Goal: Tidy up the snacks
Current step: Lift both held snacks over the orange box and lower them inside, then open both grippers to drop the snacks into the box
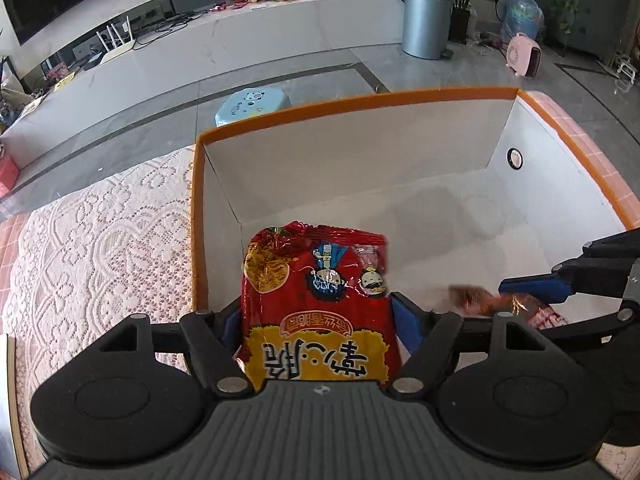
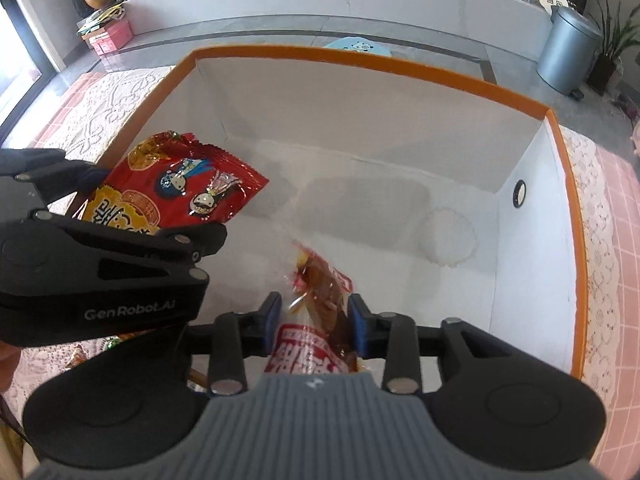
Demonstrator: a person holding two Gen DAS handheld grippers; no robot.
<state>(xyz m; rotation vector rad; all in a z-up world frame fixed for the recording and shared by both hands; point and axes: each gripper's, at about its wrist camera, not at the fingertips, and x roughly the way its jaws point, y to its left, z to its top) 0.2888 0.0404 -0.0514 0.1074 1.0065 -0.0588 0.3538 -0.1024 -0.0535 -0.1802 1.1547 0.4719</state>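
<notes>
Red snack packet [image 1: 316, 304]: glossy crinkled plastic film, strong glare. Second packet [image 2: 320, 320]: clear, shiny film, printed red lower down. Box [image 2: 360, 152]: matt white card inside, orange rim [image 2: 360, 58] smooth. Tablecloth [image 1: 108, 240]: white openwork lace, rough-textured, over pink checked cloth. Left gripper [image 1: 316, 320] and right gripper [image 2: 314, 320]: matt black plastic, grey ribbed body, blue rubbery-looking pads [image 2: 272, 316], bright metal pins. Bin [image 1: 426, 20]: brushed grey metal. Floor [image 1: 280, 76]: polished grey tile.

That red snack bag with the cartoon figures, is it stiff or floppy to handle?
Probably floppy: the red snack bag is thin crinkled foil with a puffed body. Its glossy surface may be slippery. It likely weighs little, since it juts out unsupported past the left gripper.
</notes>
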